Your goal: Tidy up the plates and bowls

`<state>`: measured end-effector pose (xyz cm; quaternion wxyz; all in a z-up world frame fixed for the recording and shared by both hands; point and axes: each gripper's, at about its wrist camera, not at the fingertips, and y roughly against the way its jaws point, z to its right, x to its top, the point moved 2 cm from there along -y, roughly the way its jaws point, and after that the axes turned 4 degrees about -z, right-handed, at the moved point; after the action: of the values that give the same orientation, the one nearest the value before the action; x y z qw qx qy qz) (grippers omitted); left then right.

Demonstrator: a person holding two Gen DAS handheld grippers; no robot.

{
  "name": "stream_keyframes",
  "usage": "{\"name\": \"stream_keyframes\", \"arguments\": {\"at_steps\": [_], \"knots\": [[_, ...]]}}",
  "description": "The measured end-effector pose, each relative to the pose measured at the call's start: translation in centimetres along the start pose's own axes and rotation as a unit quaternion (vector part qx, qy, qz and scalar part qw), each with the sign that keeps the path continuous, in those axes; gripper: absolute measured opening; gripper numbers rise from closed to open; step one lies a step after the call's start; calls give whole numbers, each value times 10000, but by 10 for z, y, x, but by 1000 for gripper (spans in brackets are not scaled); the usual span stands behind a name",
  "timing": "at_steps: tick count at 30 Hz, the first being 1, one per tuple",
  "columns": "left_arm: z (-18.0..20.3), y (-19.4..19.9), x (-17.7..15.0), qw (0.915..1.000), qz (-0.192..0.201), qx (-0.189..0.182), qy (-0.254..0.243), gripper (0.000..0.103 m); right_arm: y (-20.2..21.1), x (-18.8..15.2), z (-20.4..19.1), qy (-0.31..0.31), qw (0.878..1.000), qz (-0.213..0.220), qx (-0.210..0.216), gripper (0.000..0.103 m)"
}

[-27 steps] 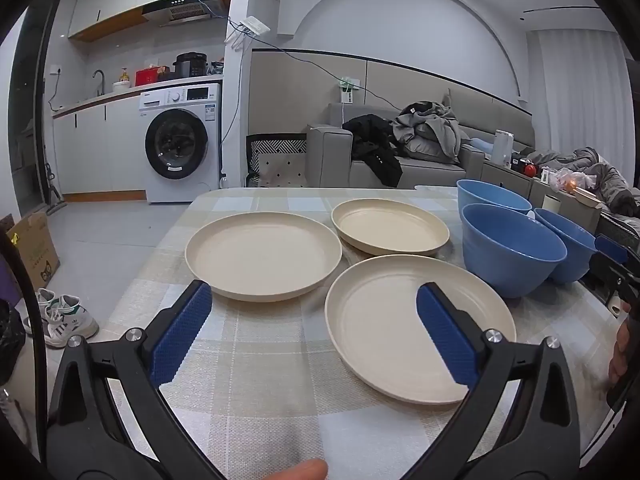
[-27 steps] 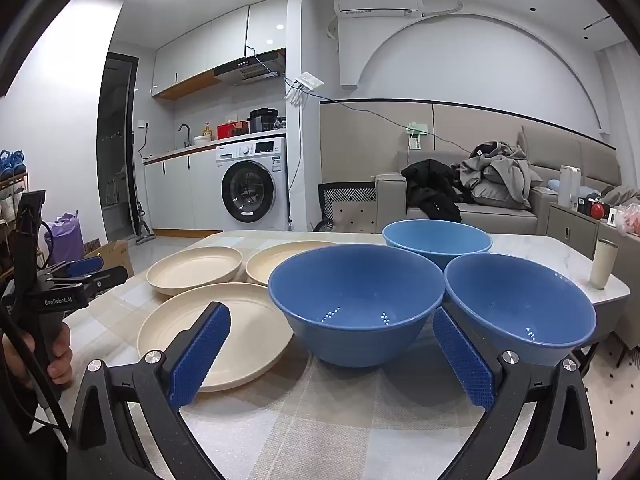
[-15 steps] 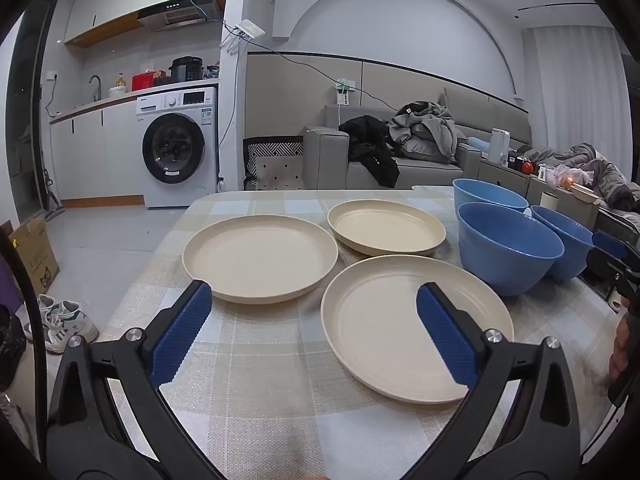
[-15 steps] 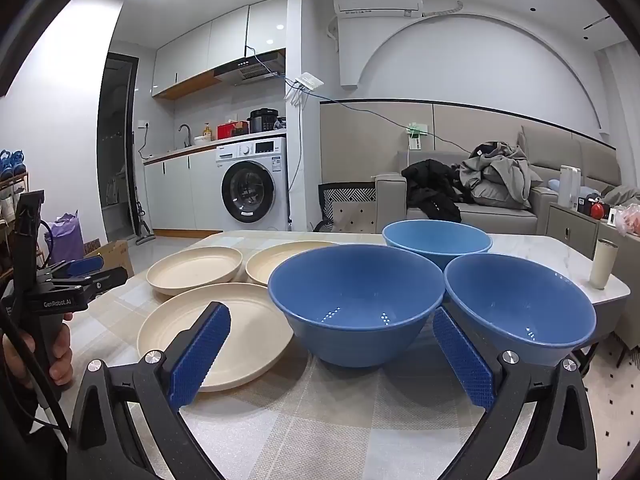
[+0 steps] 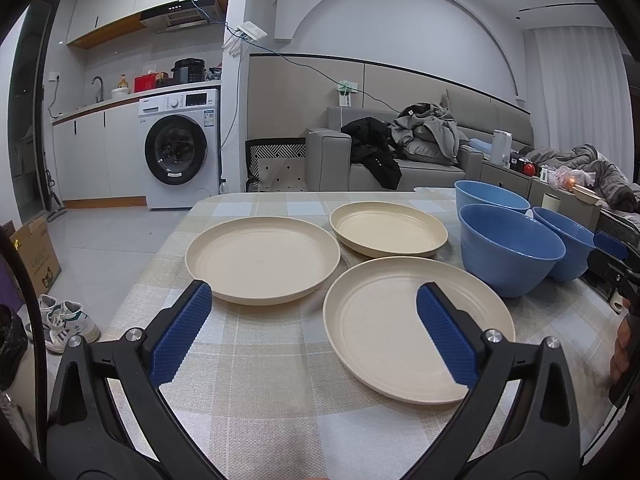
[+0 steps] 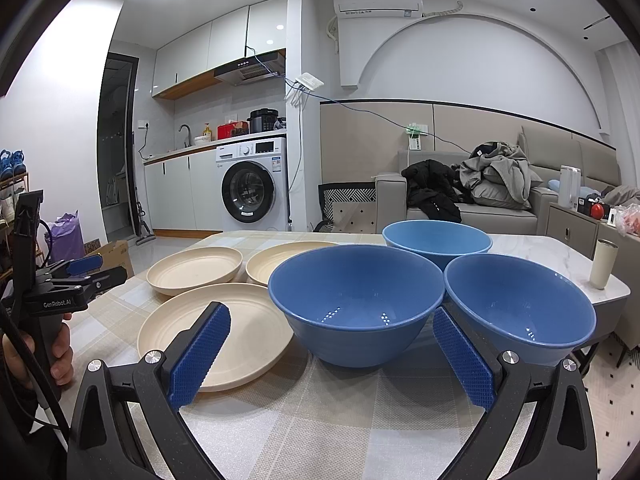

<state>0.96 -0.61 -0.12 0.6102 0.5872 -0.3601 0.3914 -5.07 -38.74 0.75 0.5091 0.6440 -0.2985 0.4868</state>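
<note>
Three cream plates lie on the checked tablecloth: a near plate (image 5: 416, 328), a left plate (image 5: 262, 264) and a far plate (image 5: 388, 230). Three blue bowls stand to their right: a near bowl (image 5: 508, 248), a far bowl (image 5: 490, 196) and a right bowl (image 5: 568, 242). My left gripper (image 5: 310, 332) is open and empty, hovering over the near plate's left edge. My right gripper (image 6: 330, 352) is open and empty, just in front of the near bowl (image 6: 356, 308). The plates also show in the right wrist view, the near plate (image 6: 224, 328) left of the bowls.
The table (image 5: 256, 408) has its left edge near the left plate. A white cup (image 6: 603, 264) stands on the marble side table at right. A sofa (image 5: 400, 164) with clothes and a washing machine (image 5: 180, 152) are behind.
The left gripper has drawn back and tilted slightly, so the plates sit a little farther off. The right gripper has not moved.
</note>
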Motion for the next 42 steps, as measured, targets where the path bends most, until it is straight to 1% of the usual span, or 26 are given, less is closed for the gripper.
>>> {"name": "stream_keyframes", "arguments": {"at_steps": [3,7,11,25,35,42], "knots": [[-5,-4,1,10000,17,36,24,102,0,0,0,0,10000,2,-1,103],[-6,-4,1,10000,28,-21,7,102,0,0,0,1,10000,4,-1,103],[-7,-3,2,10000,42,-3,-4,102,0,0,0,0,10000,3,1,103],[-6,-2,0,10000,59,-3,-36,102,0,0,0,-13,10000,-4,7,103],[-7,-7,-2,10000,-14,-38,-12,102,0,0,2,-19,10000,-18,7,103],[-8,-12,-2,10000,-58,-43,24,102,-5,2,-1,-93,9998,-164,-54,103]]}}
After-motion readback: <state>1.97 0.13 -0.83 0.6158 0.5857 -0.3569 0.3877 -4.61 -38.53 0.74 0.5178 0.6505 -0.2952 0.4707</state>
